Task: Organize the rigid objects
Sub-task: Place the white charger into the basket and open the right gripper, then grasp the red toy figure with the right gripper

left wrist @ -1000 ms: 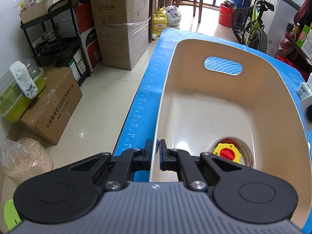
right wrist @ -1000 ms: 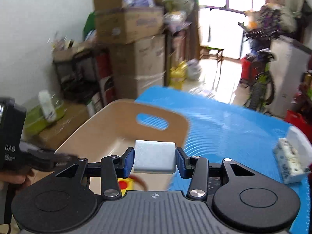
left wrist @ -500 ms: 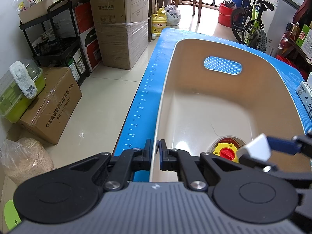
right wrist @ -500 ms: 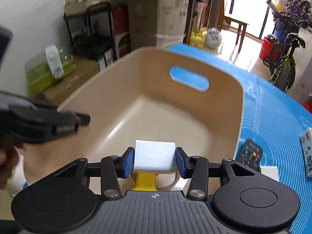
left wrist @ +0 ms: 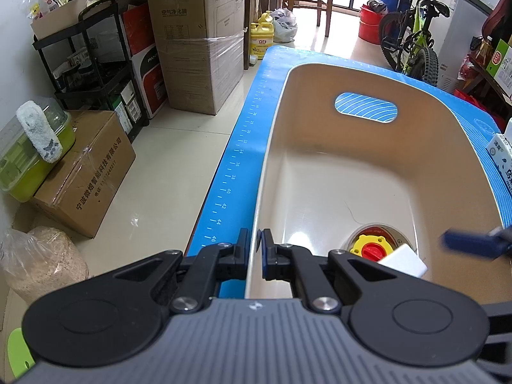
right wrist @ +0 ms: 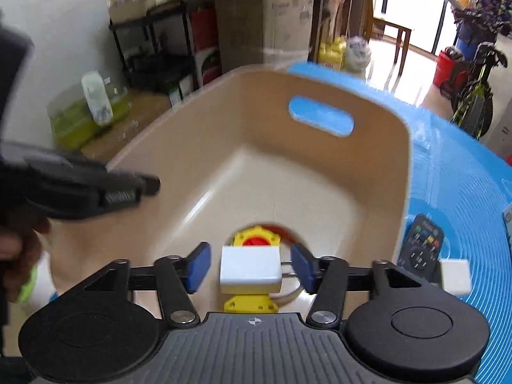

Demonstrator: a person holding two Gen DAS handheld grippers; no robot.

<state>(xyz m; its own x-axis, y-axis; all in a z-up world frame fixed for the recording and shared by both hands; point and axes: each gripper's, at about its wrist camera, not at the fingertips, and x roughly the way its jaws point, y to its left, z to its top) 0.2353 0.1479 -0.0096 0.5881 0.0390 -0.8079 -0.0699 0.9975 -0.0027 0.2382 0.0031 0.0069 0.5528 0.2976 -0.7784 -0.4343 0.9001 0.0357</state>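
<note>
A beige plastic bin (left wrist: pixel 448 147) stands on the blue mat (left wrist: pixel 243 147). My left gripper (left wrist: pixel 255 254) is shut on the bin's near left rim. A yellow and red emergency-stop button (left wrist: pixel 371 249) lies on the bin floor. My right gripper (right wrist: pixel 249 265) is open inside the bin. A white rectangular block (right wrist: pixel 251 268) sits free between its blue pads (right wrist: pixel 198 265), above the button (right wrist: pixel 256 240). The block also shows in the left wrist view (left wrist: pixel 404 260), with a blue fingertip (left wrist: pixel 470 244) of the right gripper beside it.
A black remote control (right wrist: pixel 422 243) and a second white block (right wrist: pixel 456 275) lie on the mat right of the bin. A tissue pack (left wrist: pixel 502 160) lies further right. Cardboard boxes (left wrist: pixel 198 41), a black shelf (left wrist: pixel 92 57) and a bicycle (left wrist: pixel 412 38) stand around the table.
My right gripper has opened and let go of the white block, which now sits lower in the bin over the yellow button. My left gripper has not moved.
</note>
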